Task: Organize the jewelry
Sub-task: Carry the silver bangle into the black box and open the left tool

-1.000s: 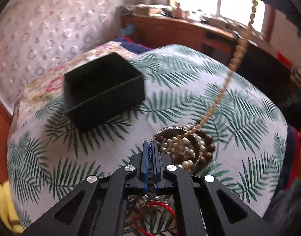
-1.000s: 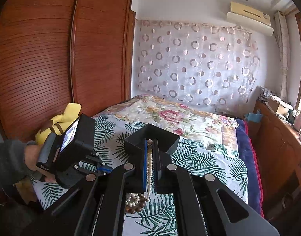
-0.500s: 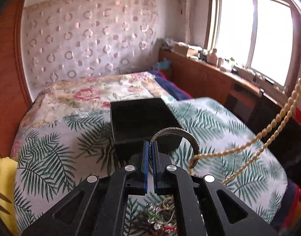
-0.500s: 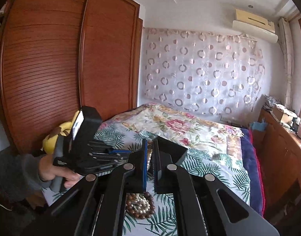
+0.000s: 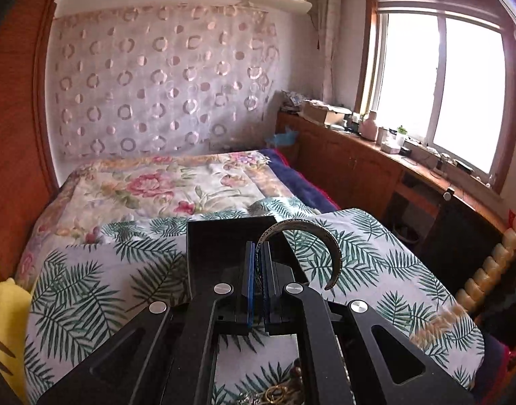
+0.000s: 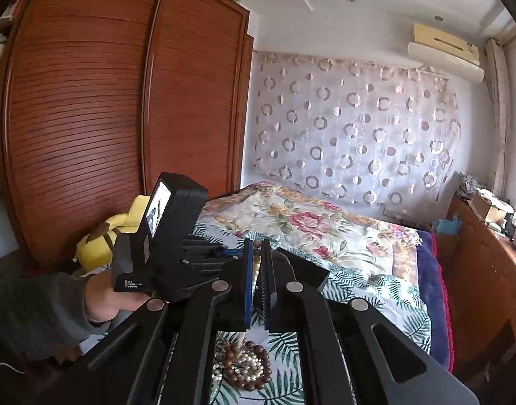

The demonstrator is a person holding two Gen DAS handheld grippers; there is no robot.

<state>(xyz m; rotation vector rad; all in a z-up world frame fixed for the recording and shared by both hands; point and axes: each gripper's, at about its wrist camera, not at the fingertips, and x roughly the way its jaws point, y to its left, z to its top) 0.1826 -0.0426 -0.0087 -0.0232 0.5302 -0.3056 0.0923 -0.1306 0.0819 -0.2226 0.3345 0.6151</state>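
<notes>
Bangle (image 5: 305, 236) and box (image 5: 231, 246) fill the middle of the left wrist view: the left gripper (image 5: 258, 253) has its jaws nearly closed on one end of the silver open bangle, whose curve arches up and over to the right of the fingertips. The black box lies directly beyond the fingertips on the leaf-print bedspread (image 5: 106, 280), its open top facing up, so the coming move looks like a short push forward and then a drop. A string of pale beads (image 5: 490, 266) runs along the right edge of the box side of the frame, well apart from the box. More tangled jewelry shows below the gripper, nearer the camera than the box, too cut off to tell piece by piece

From the right wrist view, the right gripper (image 6: 256, 260) is clamped on a pale bead necklace (image 6: 256, 265) that hangs straight down between its fingers. The box (image 6: 305, 270) shows just behind these fingertips too. A coil of brown and pearl beads (image 6: 247, 368) lies on the bedspread below, on the near side of the box. The person's left hand (image 6: 102, 300) holds the other gripper to the left of the box; its body reads "Data Acquisition System". The left gripper seems the nearer to the box
</notes>
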